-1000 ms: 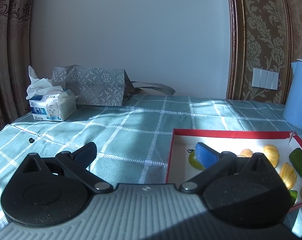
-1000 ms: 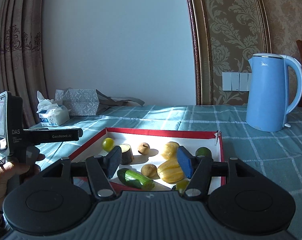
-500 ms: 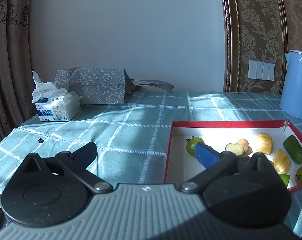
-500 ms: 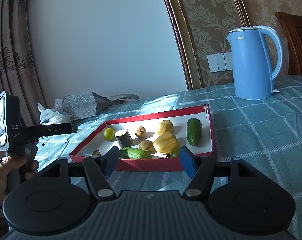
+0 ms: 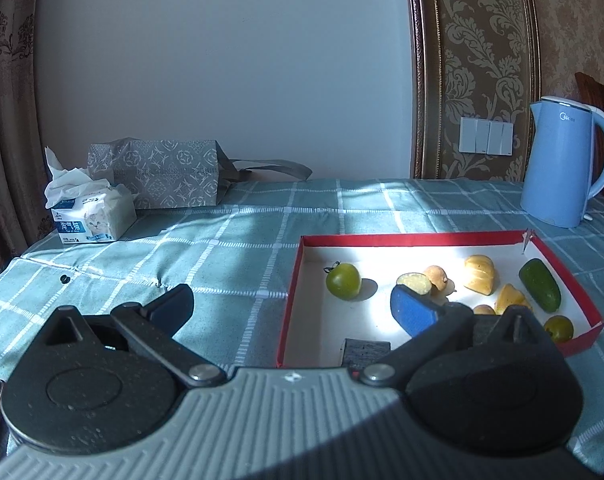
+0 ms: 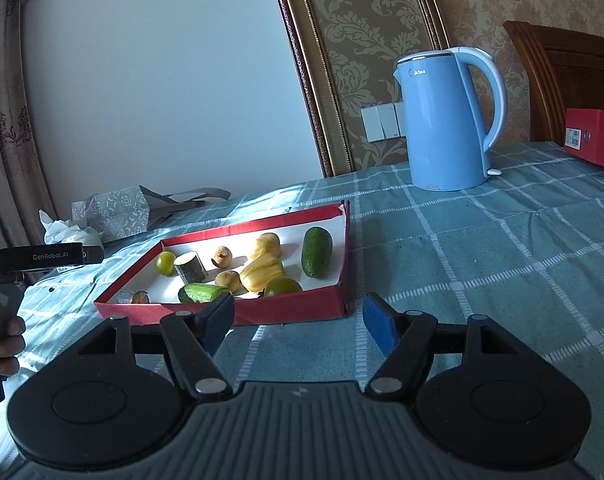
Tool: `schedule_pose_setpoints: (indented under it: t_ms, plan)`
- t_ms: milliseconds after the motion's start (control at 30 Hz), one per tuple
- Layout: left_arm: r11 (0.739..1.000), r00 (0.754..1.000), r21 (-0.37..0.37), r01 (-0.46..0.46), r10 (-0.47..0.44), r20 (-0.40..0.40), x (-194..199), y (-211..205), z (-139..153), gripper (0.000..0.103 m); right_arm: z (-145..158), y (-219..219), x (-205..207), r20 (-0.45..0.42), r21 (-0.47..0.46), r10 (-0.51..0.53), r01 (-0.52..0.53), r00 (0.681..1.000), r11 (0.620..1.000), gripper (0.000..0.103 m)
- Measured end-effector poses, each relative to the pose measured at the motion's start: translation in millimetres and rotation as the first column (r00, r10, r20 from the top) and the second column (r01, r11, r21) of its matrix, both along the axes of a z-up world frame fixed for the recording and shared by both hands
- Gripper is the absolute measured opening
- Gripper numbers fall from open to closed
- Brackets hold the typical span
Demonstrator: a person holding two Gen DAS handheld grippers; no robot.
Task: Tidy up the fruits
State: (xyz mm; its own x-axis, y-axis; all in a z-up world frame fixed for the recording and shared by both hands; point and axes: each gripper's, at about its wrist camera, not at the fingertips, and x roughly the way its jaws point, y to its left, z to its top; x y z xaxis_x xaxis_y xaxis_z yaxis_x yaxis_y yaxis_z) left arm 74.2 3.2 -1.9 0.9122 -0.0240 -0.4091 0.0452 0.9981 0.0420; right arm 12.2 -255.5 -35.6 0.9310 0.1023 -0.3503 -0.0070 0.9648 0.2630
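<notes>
A red tray (image 5: 409, 239) (image 6: 302, 309) with a white floor lies on the teal checked cloth and holds several fruits. Among them are a round green fruit (image 5: 343, 292) (image 6: 165, 263), a dark green cucumber (image 5: 539, 290) (image 6: 317, 251), yellow ridged pieces (image 5: 479, 279) (image 6: 262, 272) and a small brown fruit (image 5: 435, 276) (image 6: 222, 257). My left gripper (image 5: 292, 308) is open wide, straddling the tray's left wall, and holds nothing. My right gripper (image 6: 298, 318) hovers over the cloth just short of the tray's near right corner. Its jaws are opening, with nothing between them.
A blue kettle (image 5: 561, 168) (image 6: 445, 120) stands behind the tray to the right. A tissue pack (image 5: 90, 216) and a grey gift bag (image 5: 162, 176) sit at the far left. A red box (image 6: 593, 140) lies at the far right. A person's hand (image 6: 6, 344) holds the left gripper's handle.
The right gripper has pulled back from over the tray to the cloth in front of it, rolled, and its jaws have widened. The left gripper has drawn back, showing more of the tray.
</notes>
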Motion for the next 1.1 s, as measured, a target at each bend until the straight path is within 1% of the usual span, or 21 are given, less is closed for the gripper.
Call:
schedule_pose_setpoints:
  t_ms: [133, 300, 500, 600, 833, 1100]
  plan:
    - [0.999, 1.000, -0.028, -0.021, 0.021, -0.012, 0.0, 1.3, 0.1, 0.103, -0.3, -1.3, -2.1, 0.000, -0.012, 0.000, 0.000, 1.000, 1.000, 0.071]
    - [1.000, 1.000, -0.018, -0.023, 0.023, -0.008, -2.1, 1.6, 0.3, 0.103, -2.7, -3.7, -2.6, -0.002, -0.004, -0.004, 0.004, 1.000, 1.000, 0.071]
    - [0.999, 1.000, 0.027, -0.022, 0.022, -0.002, -3.1, -4.1, -1.1, 0.103, -4.8, -3.4, -3.9, -0.008, -0.004, 0.000, 0.000, 1.000, 1.000, 0.071]
    - [0.999, 1.000, 0.038, -0.022, 0.022, 0.003, -4.0, -5.7, -1.9, 0.103, -5.9, -3.4, -4.4, -0.011, -0.002, 0.001, -0.001, 1.000, 1.000, 0.071]
    - [1.000, 1.000, 0.014, -0.024, 0.024, -0.008, -3.7, -2.0, -1.2, 0.103, -7.4, -3.3, -5.9, -0.013, -0.002, -0.001, 0.001, 1.000, 1.000, 0.071]
    - [0.999, 0.999, 0.017, -0.032, 0.032, -0.012, -4.3, -0.3, -1.6, 0.103, -7.6, -2.8, -5.7, -0.020, -0.005, 0.004, -0.004, 1.000, 1.000, 0.071]
